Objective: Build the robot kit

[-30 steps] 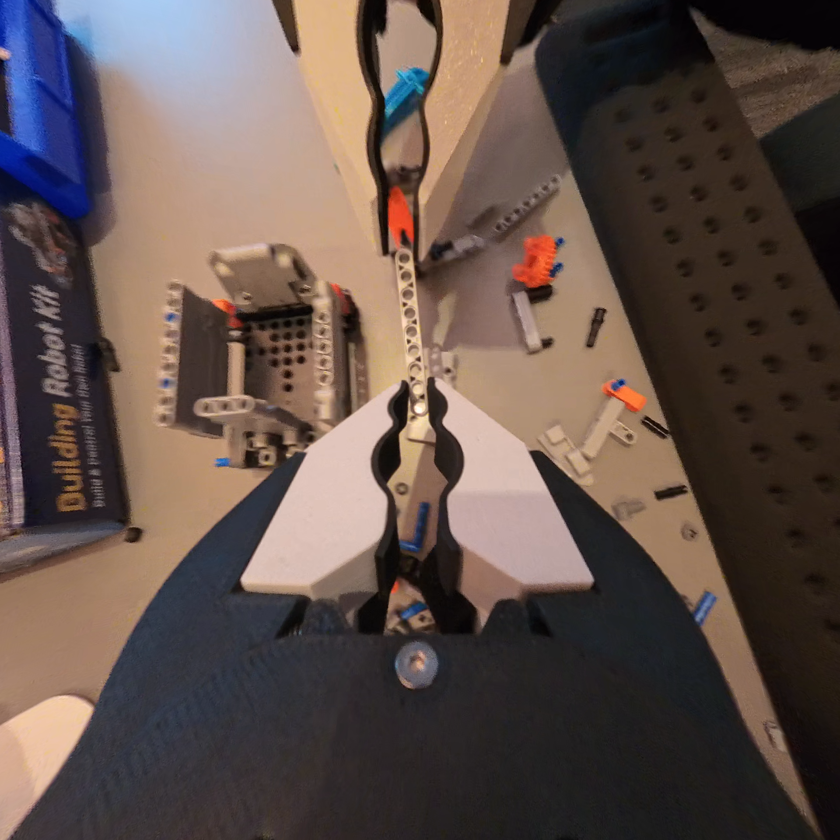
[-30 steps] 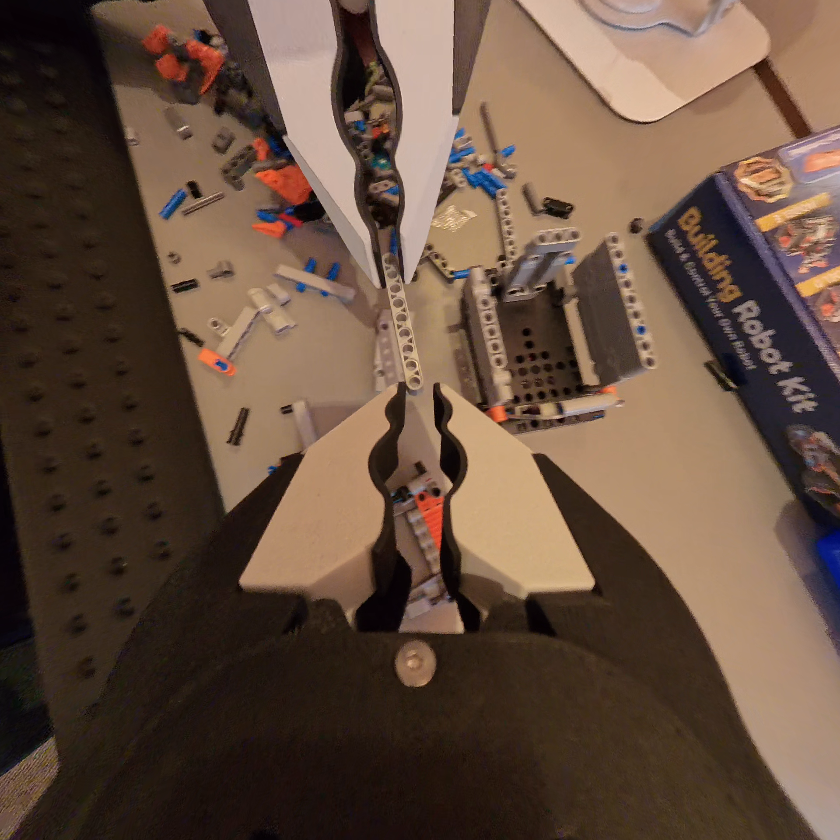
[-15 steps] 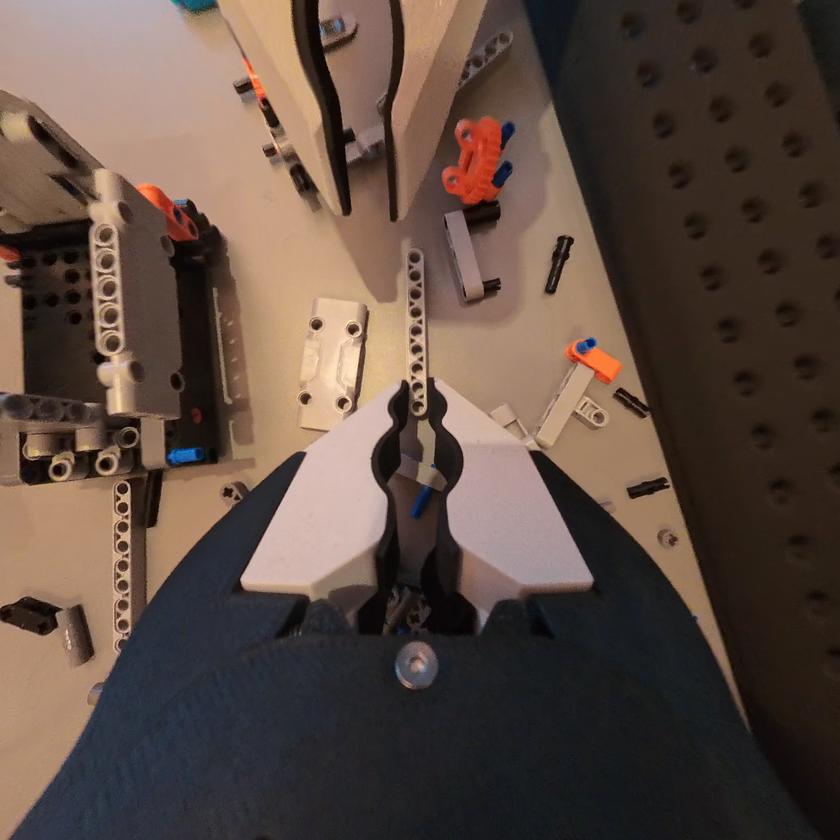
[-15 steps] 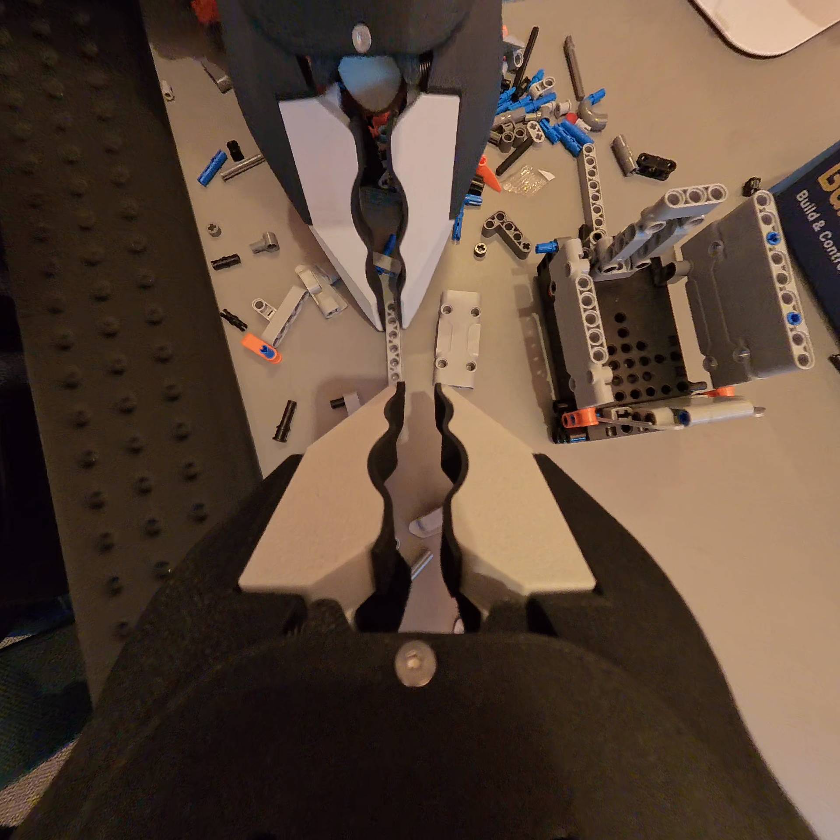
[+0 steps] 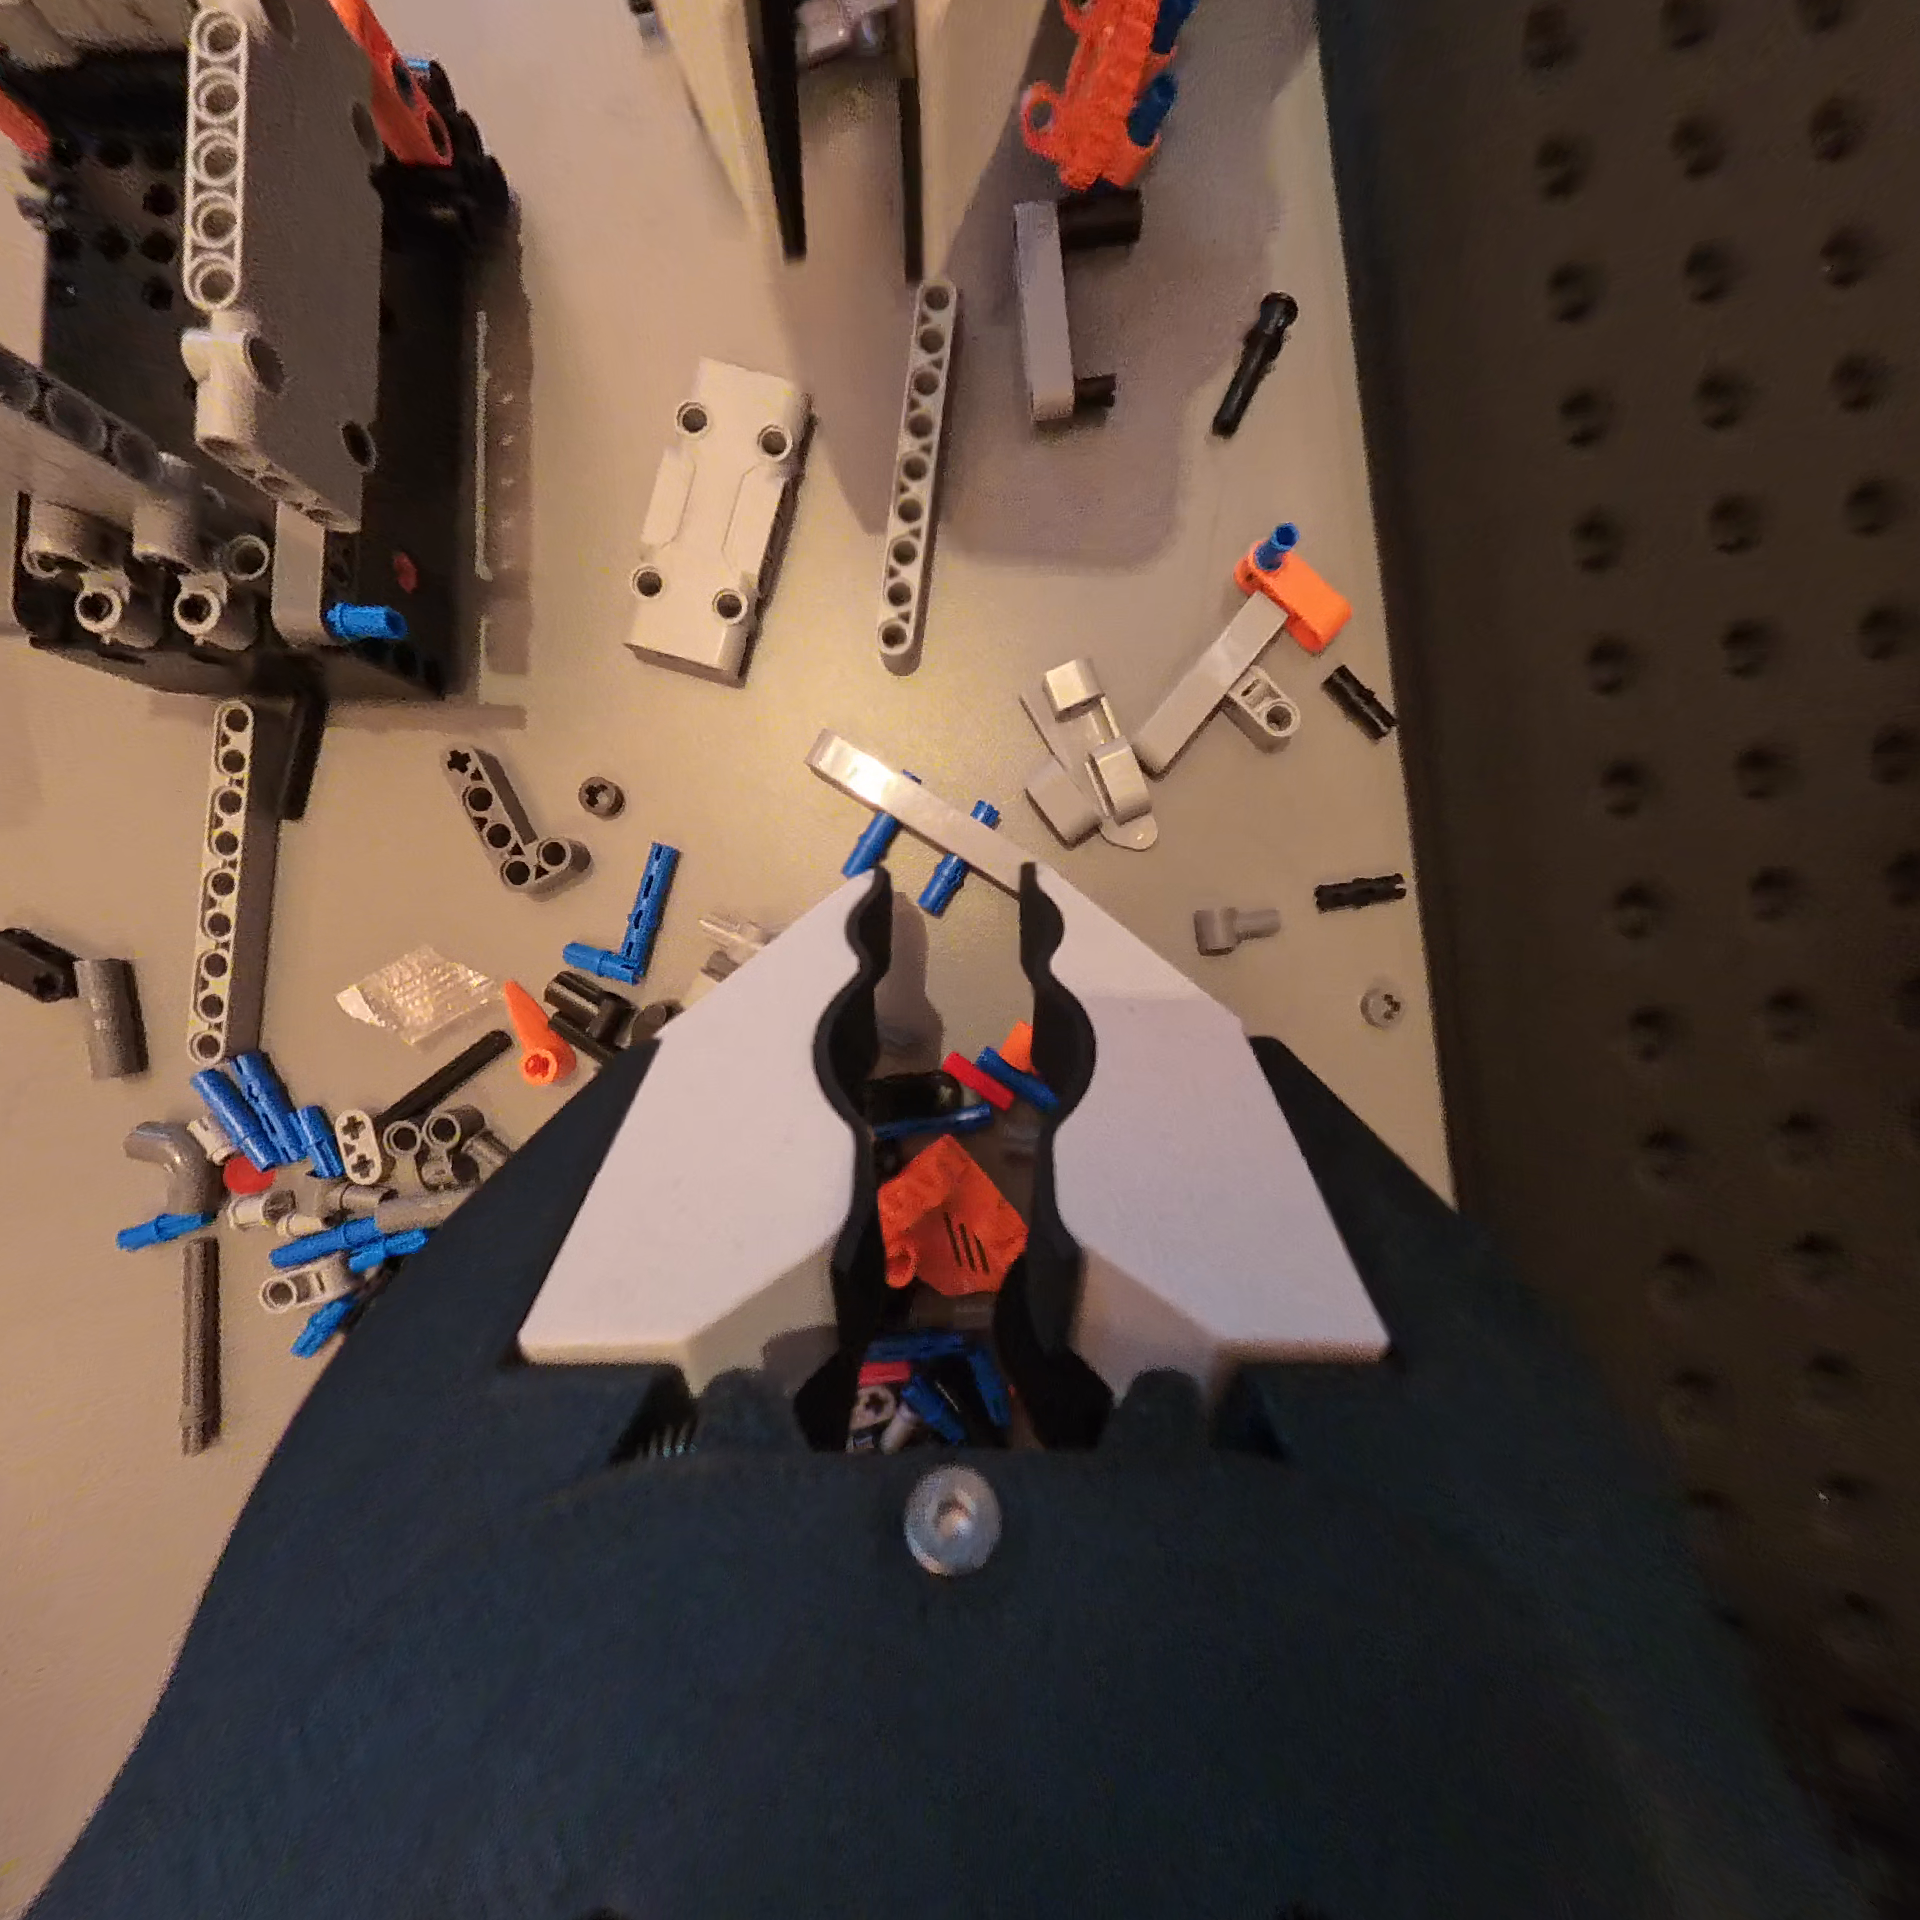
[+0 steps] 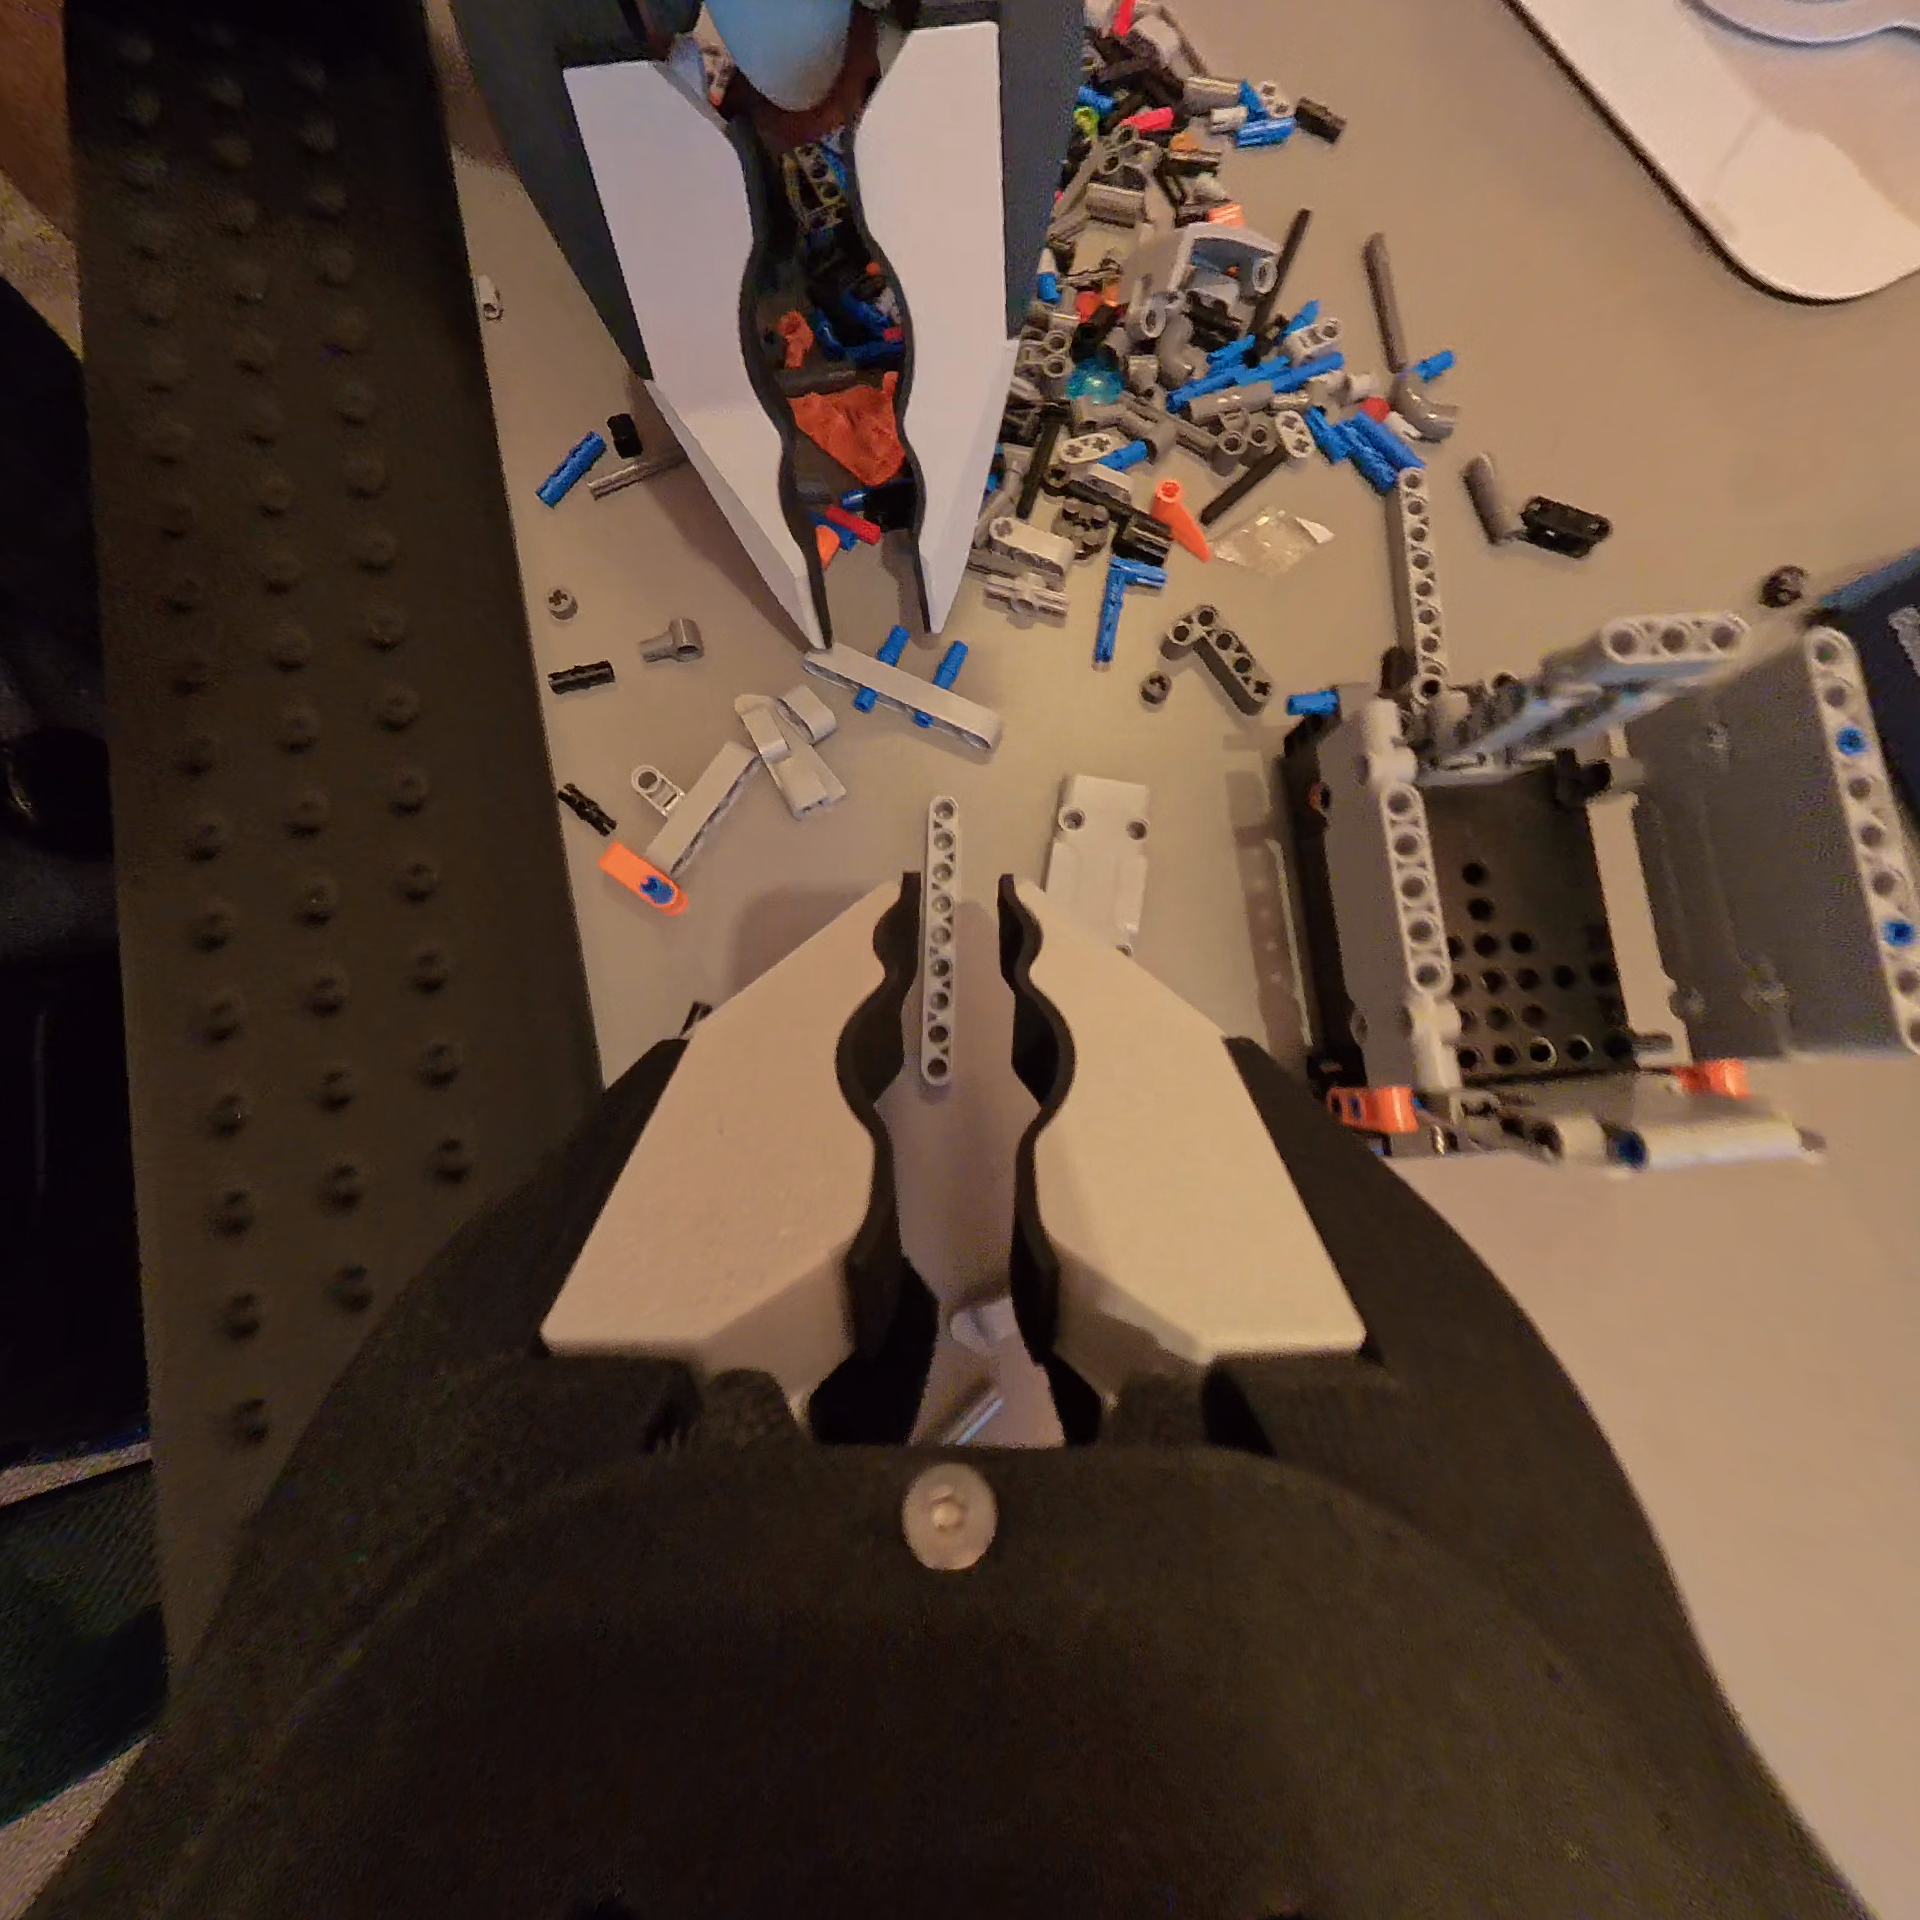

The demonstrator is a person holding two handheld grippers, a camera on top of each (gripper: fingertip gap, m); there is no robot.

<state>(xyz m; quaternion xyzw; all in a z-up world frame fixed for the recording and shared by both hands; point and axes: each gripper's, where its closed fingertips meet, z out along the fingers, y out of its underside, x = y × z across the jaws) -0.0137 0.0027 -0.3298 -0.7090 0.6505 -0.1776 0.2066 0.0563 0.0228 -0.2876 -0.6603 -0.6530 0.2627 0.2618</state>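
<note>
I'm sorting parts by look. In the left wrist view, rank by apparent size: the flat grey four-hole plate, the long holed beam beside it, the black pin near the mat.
1. Flat grey plate, largest in area.
2. Long holed beam, longer than the plate but far thinner.
3. Black pin, clearly smallest.

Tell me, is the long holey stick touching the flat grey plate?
Apart. The left wrist view shows a strip of bare table between the long holey stick and the flat grey plate.
</note>
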